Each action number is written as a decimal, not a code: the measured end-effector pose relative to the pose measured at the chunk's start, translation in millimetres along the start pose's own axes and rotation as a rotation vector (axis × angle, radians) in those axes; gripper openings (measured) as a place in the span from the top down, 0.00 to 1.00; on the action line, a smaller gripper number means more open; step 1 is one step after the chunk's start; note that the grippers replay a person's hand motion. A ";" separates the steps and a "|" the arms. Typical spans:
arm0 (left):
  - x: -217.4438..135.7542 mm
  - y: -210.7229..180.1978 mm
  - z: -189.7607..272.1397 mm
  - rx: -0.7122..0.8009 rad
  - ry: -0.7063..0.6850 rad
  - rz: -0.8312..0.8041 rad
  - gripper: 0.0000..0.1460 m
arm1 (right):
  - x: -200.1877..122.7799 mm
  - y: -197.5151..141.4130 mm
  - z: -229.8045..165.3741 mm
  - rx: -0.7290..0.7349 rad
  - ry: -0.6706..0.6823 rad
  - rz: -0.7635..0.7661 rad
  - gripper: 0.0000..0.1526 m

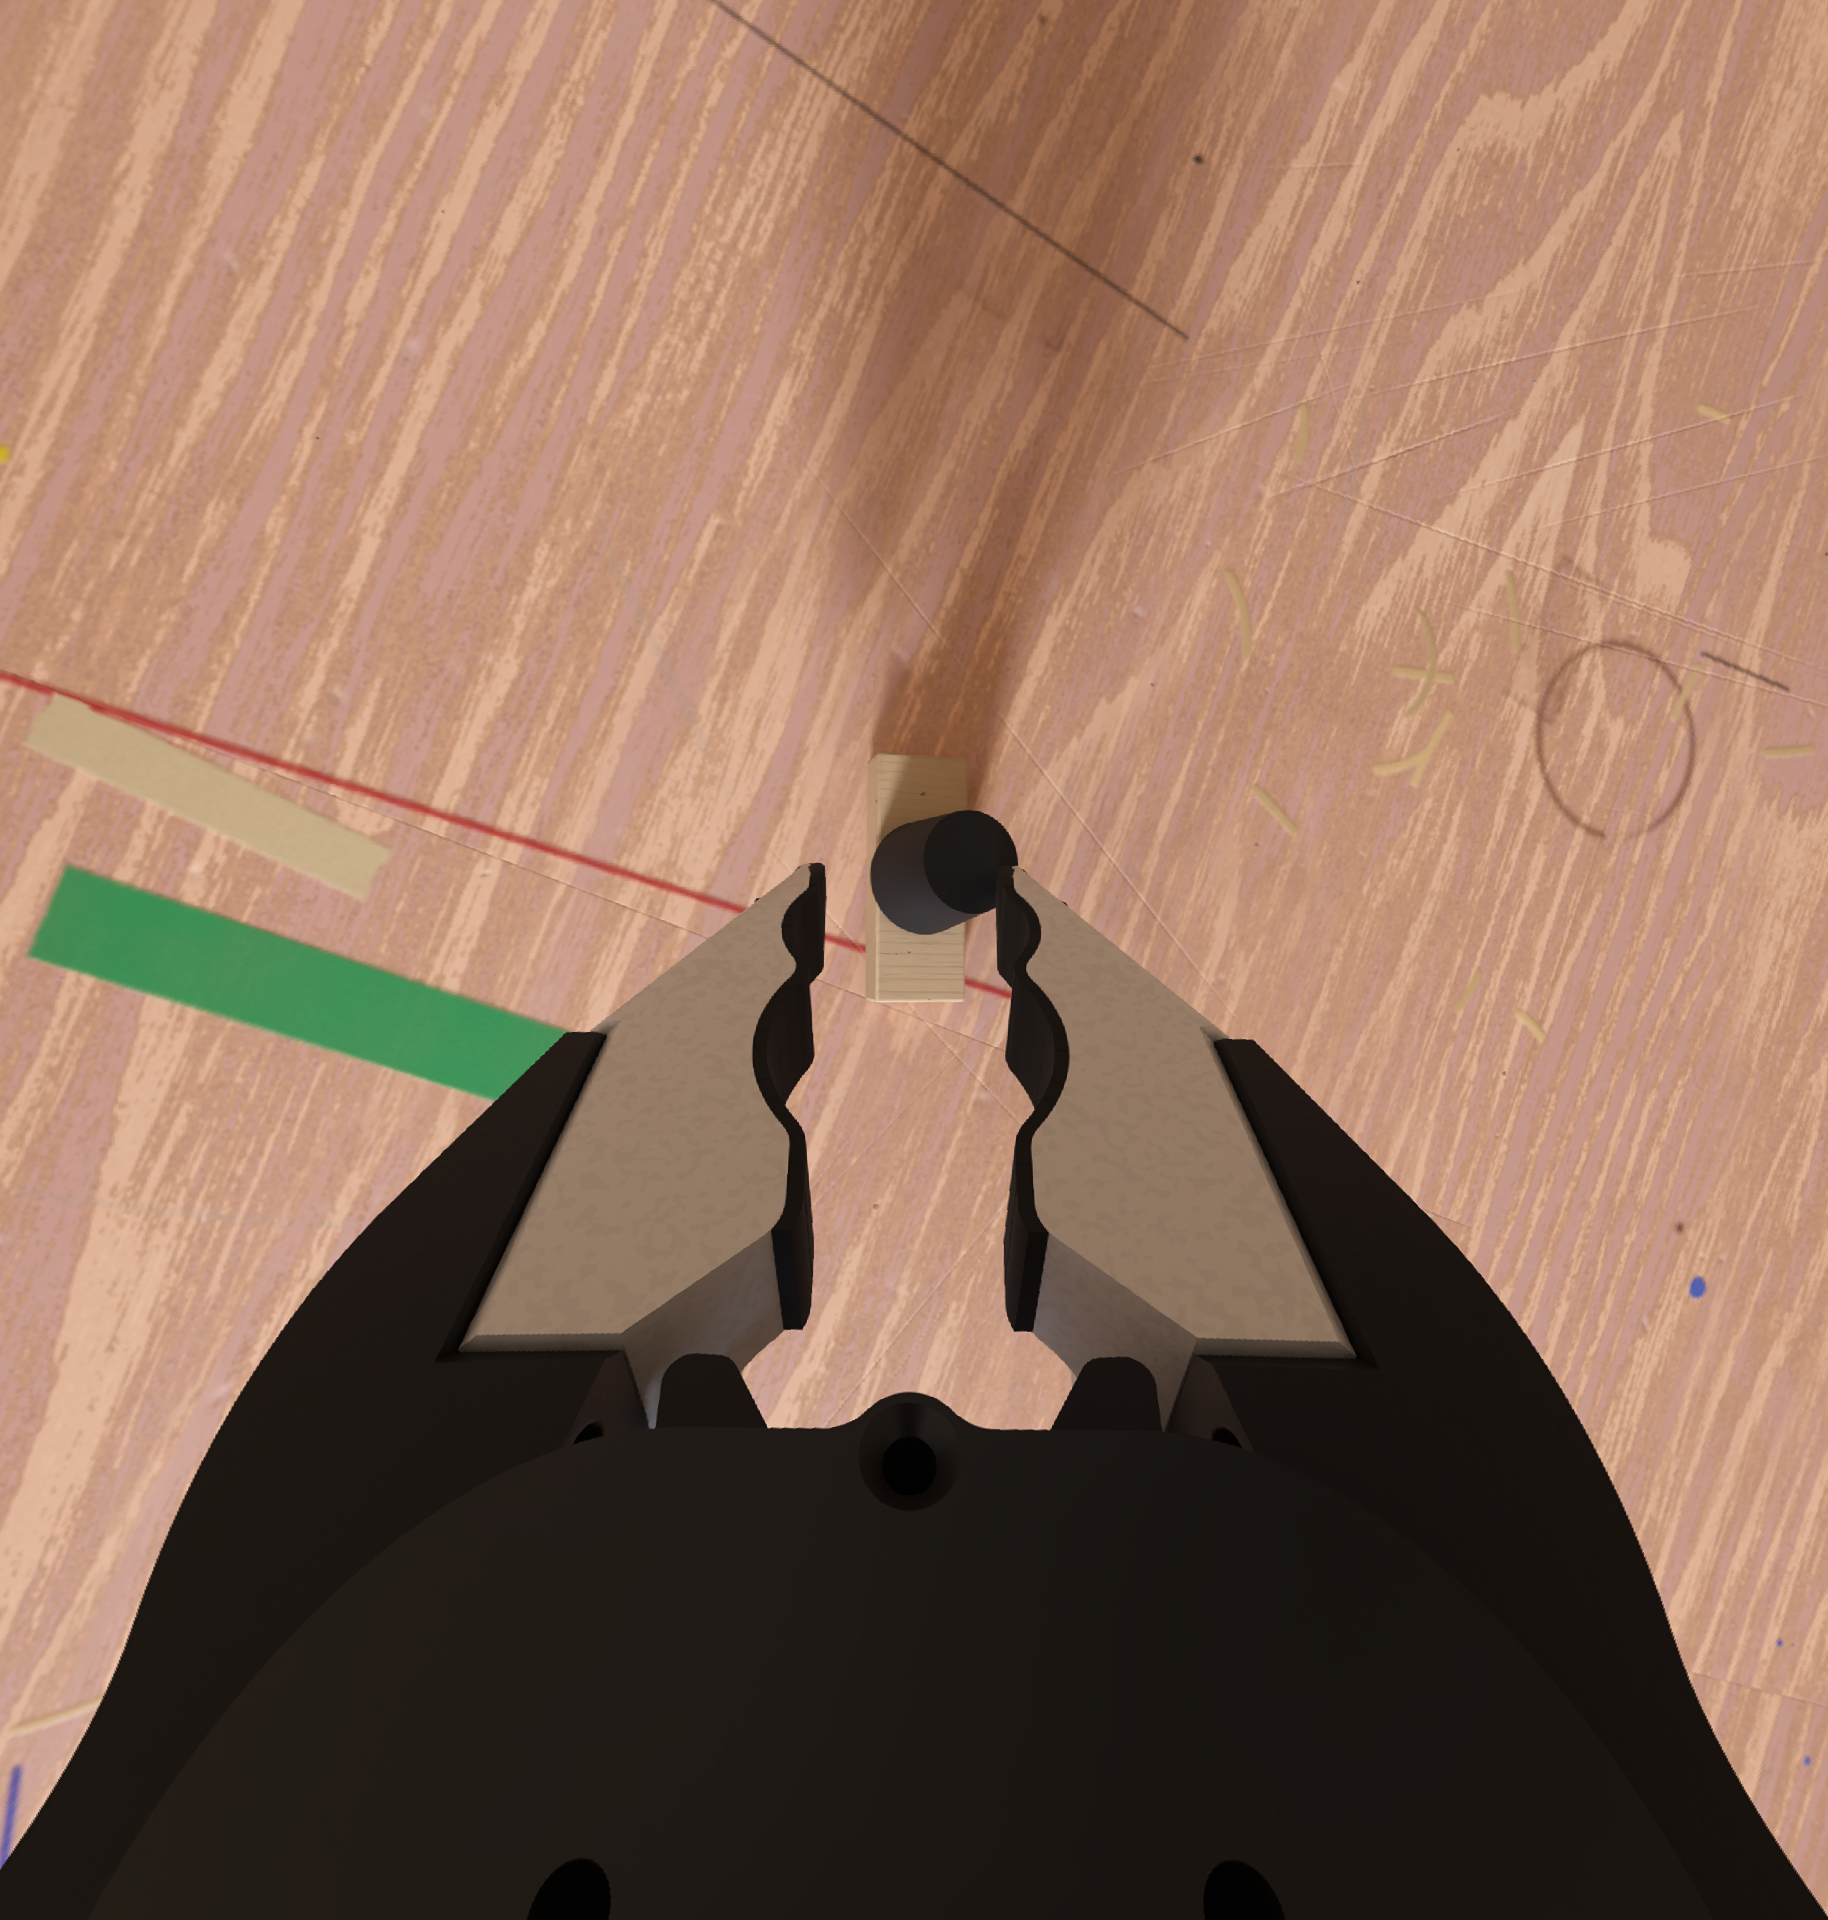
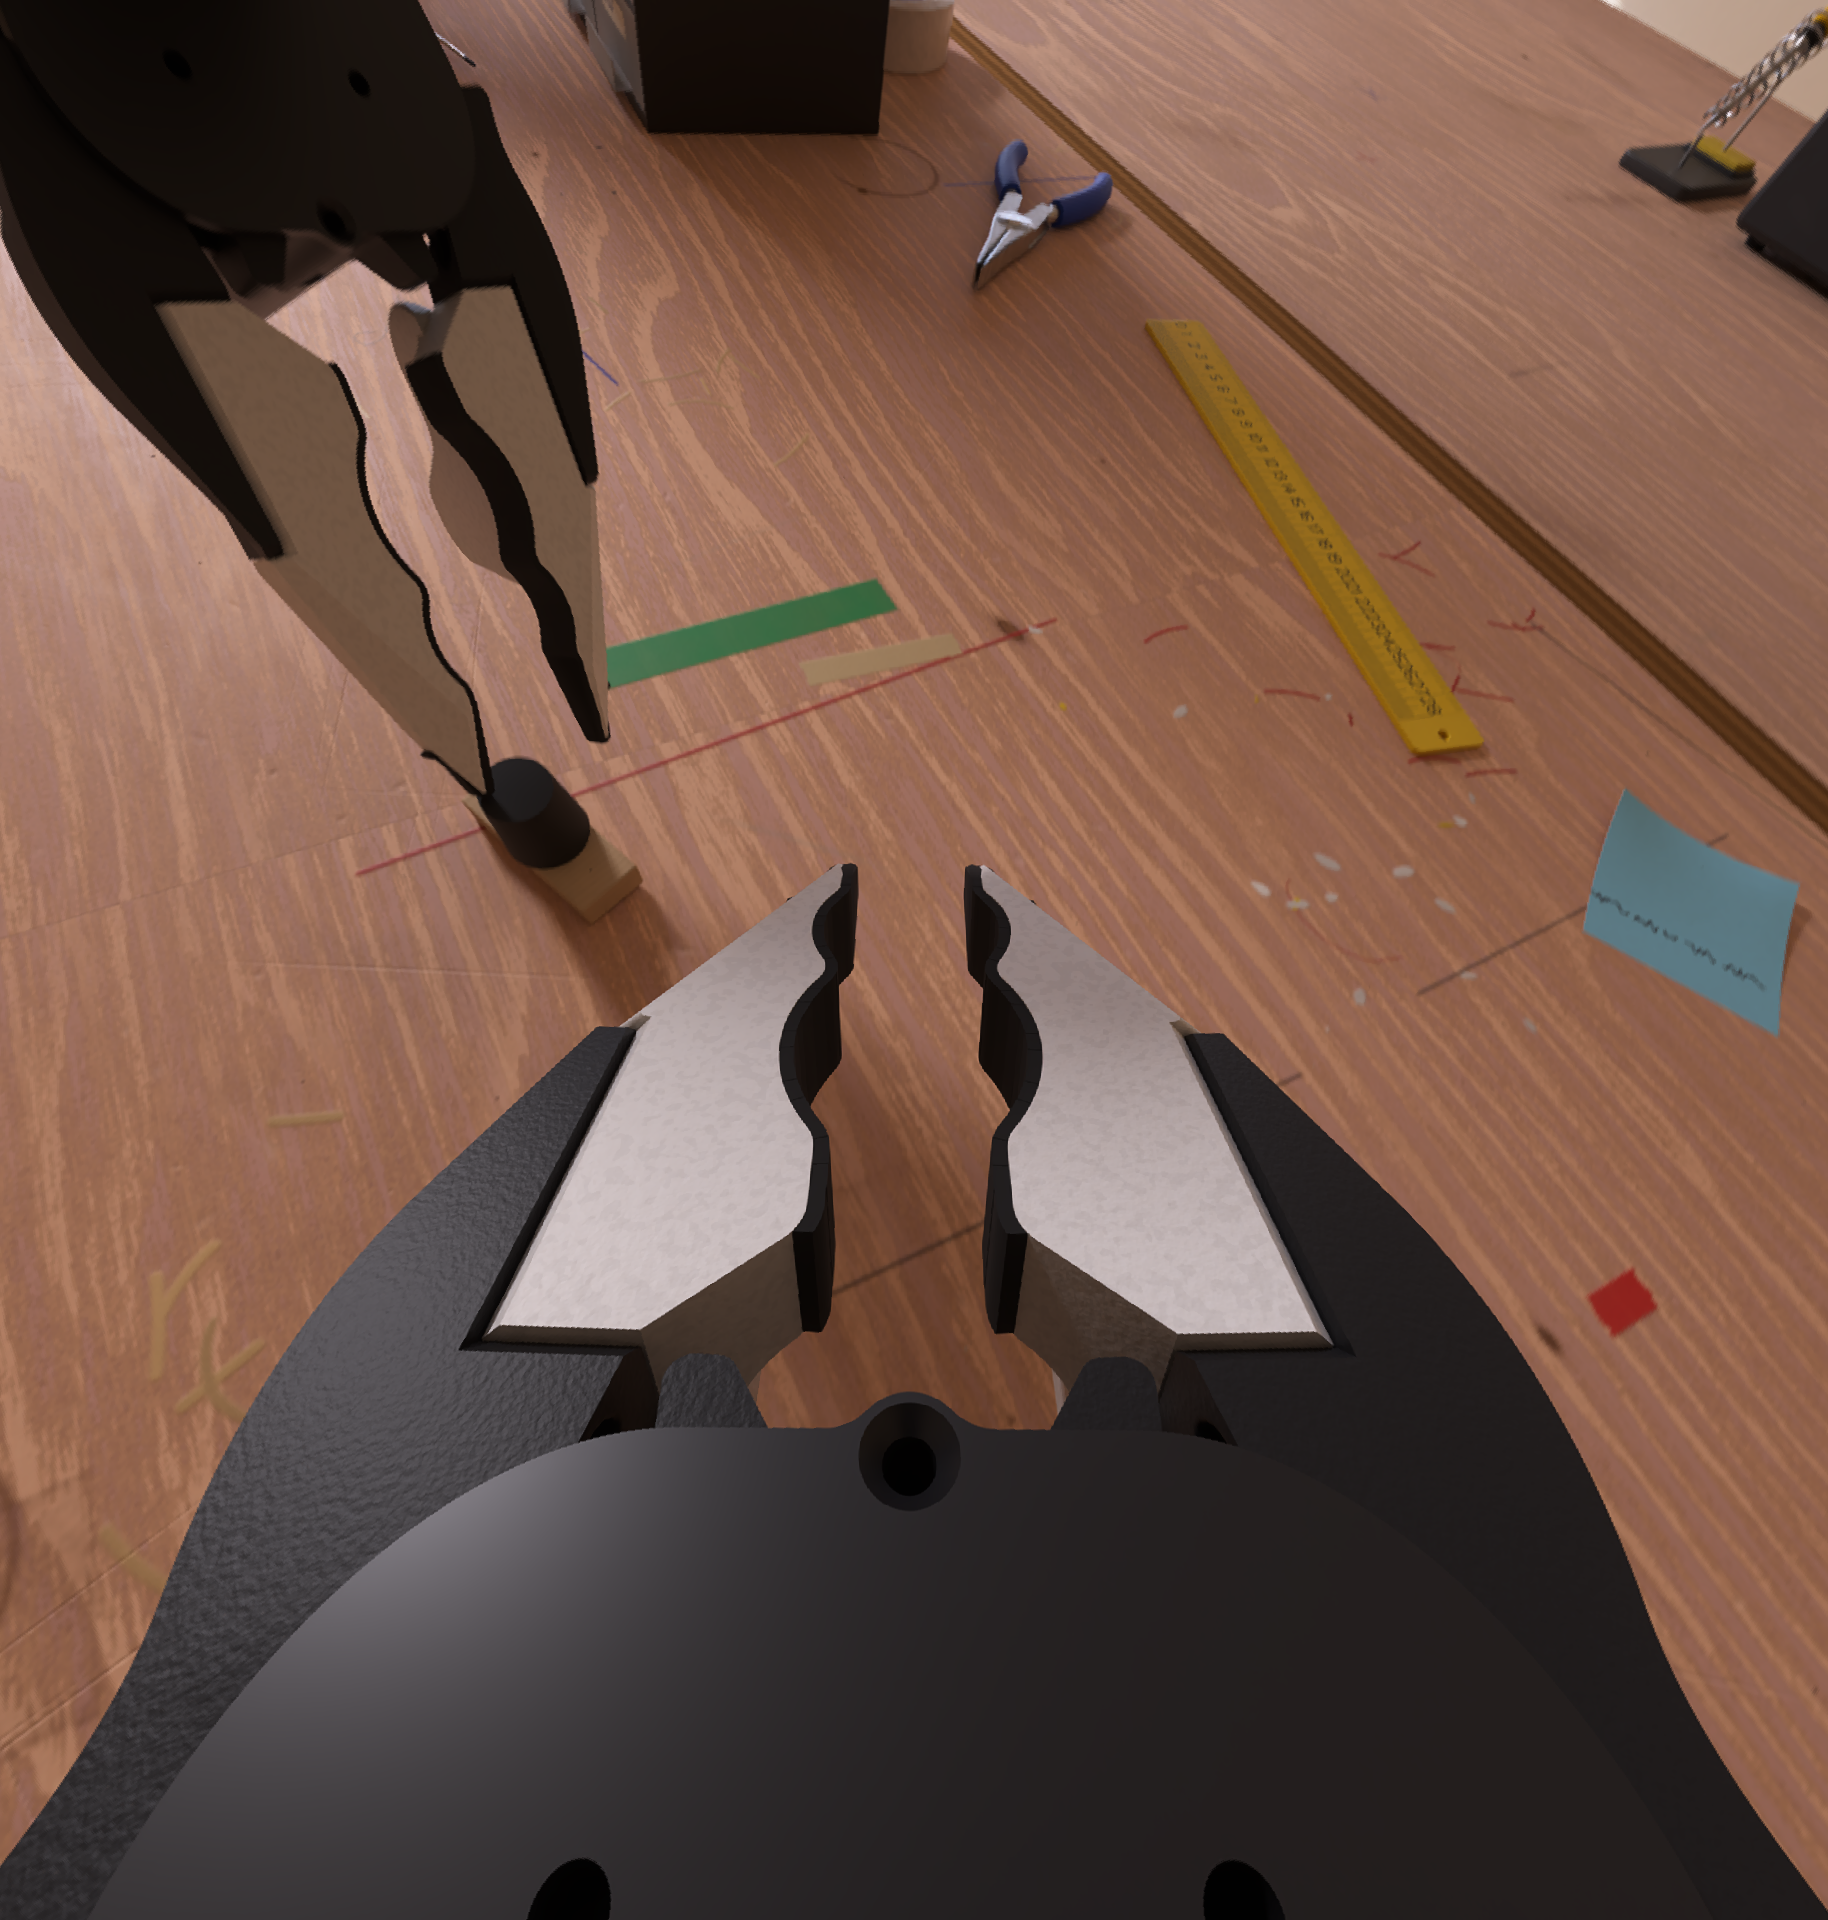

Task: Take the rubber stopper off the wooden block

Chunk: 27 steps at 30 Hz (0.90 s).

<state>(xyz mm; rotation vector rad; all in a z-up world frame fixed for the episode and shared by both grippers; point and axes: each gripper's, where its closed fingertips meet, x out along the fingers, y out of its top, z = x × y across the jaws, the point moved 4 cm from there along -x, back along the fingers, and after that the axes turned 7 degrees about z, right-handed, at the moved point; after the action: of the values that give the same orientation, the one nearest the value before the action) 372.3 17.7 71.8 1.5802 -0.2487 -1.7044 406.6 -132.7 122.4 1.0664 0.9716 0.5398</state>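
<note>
Tape (image 1: 297, 982) beside block (image 1: 915, 971), perhaps clear.

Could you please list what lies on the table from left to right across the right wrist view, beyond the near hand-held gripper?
Rubber stopper on wooden block → green tape strip → blue-handled pliers → yellow ruler → blue note.

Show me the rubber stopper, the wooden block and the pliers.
rubber stopper (image 1: 936, 873): left wrist view, on its dark side wall.
wooden block (image 1: 915, 971): left wrist view, on its bare near end.
pliers (image 2: 1081, 200): right wrist view, on a blue handle.
</note>
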 end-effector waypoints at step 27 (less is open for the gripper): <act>-35.1 -6.2 39.5 0.654 0.414 0.311 0.83 | 23.3 -31.9 -65.5 0.074 0.319 0.066 0.54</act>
<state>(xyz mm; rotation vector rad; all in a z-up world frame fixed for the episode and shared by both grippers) 331.0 30.5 102.8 2.1790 -0.8518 -1.0666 359.1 -96.6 74.5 1.1009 1.2457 0.7483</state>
